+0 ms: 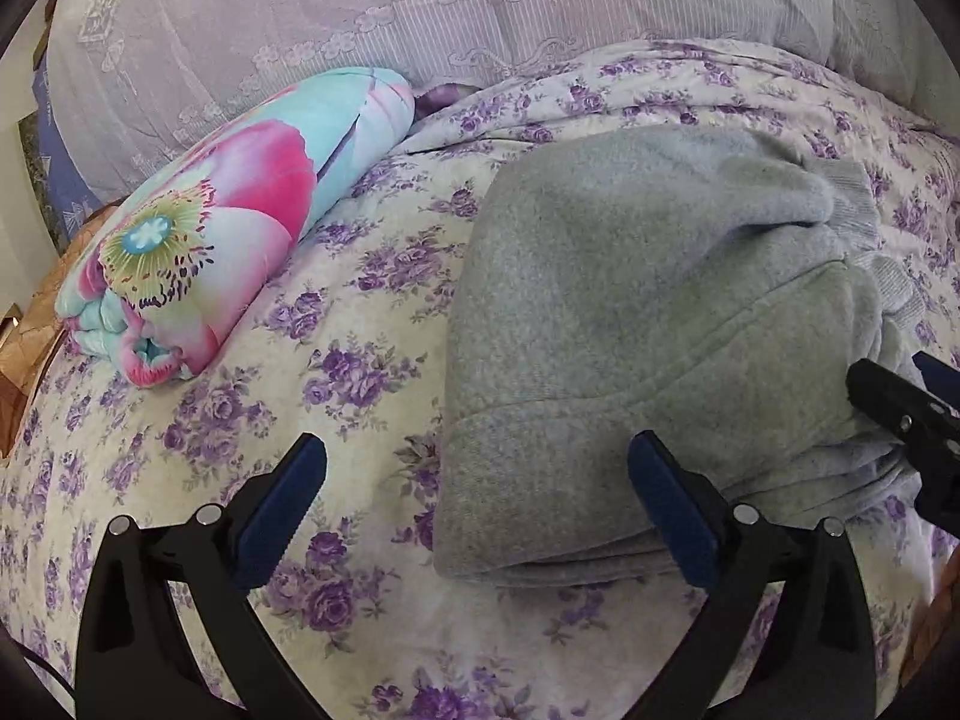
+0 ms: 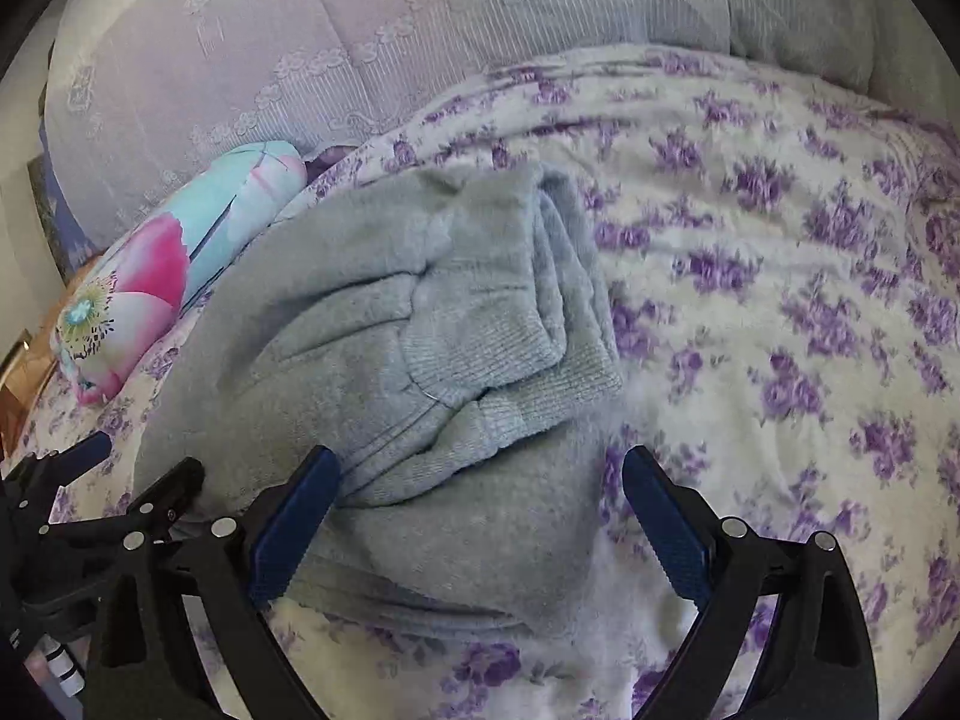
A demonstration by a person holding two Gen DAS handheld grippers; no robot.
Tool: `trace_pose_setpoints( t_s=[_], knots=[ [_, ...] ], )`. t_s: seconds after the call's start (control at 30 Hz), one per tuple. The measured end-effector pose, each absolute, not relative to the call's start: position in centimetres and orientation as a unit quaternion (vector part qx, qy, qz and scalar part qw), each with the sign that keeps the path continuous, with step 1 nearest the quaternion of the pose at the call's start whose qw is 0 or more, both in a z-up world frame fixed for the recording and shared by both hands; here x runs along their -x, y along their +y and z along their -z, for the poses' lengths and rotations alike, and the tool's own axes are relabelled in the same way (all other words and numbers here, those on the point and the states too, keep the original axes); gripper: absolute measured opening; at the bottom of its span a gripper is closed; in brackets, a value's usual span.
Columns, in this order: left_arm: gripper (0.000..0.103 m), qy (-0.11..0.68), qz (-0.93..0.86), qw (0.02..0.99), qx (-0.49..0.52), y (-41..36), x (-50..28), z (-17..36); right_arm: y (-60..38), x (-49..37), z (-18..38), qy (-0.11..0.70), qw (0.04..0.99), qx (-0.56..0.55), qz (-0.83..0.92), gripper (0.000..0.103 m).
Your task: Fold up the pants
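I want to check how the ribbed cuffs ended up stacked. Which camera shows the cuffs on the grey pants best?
The right wrist view: the ribbed cuffs lie near the centre on top of the folded grey pants, with their layers visible. The left wrist view shows the cuffs only at the far right side of the bundle, partly hidden by a fold.

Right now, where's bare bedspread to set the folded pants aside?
Widest free patch: floral bedspread right of the grey pants, up to the lilac quilt. A narrower strip lies between the pants and the rolled flower-print blanket. Crowded at the near edge, where the open left gripper and right gripper flank the pants.
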State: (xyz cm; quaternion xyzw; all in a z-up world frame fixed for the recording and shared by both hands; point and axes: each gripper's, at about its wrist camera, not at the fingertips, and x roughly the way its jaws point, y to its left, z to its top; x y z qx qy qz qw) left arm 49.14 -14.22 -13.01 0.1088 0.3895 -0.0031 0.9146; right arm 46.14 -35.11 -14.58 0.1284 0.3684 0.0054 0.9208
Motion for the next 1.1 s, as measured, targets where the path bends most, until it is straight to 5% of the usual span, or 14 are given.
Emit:
trace_pose_setpoints(
  t_s=[0.13,0.37,0.53,0.63,1.1],
  knots=[
    [0.099,0.389,0.010,0.920,-0.042,-11.9,-48.2,11.9,-35.4,-45.1,15.1,0.380,0.916,-0.125,-0.003,0.096],
    [0.099,0.379,-0.027,0.925,-0.018,-9.1,-46.7,11.4,-34.8,-42.6,10.8,0.253,0.959,-0.131,-0.013,0.096],
    [0.098,0.363,-0.036,0.929,-0.057,-10.5,-46.4,11.6,-33.4,-46.1,12.9,0.316,0.946,-0.070,0.011,0.096],
    [0.098,0.368,-0.024,0.928,-0.061,-10.7,-46.6,11.8,-35.2,-46.6,14.2,0.348,0.930,-0.122,-0.010,0.096],
    [0.098,0.322,0.013,0.946,-0.033,-11.2,-42.4,6.8,-37.1,-36.4,5.4,0.176,0.959,-0.221,-0.035,0.098]
  ],
)
